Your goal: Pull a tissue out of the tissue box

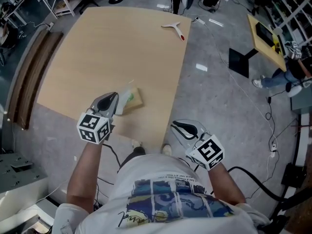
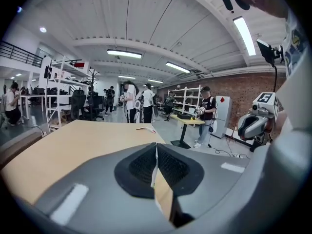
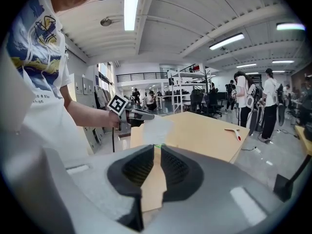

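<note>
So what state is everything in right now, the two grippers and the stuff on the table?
left gripper: shut on the tissue.
right gripper: shut, holding nothing.
tissue: pinched, hanging above the box; whether it is fully out I cannot tell.
box: lying flat on the table.
tool: lying untouched at the far edge.

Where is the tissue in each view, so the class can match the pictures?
Head view: tissue left of centre, over the box.
Left gripper view: thin white edge between the shut jaws.
Right gripper view: white sheet at centre, above the jaws.
Shared landmark: red-tipped tool on the table.
</note>
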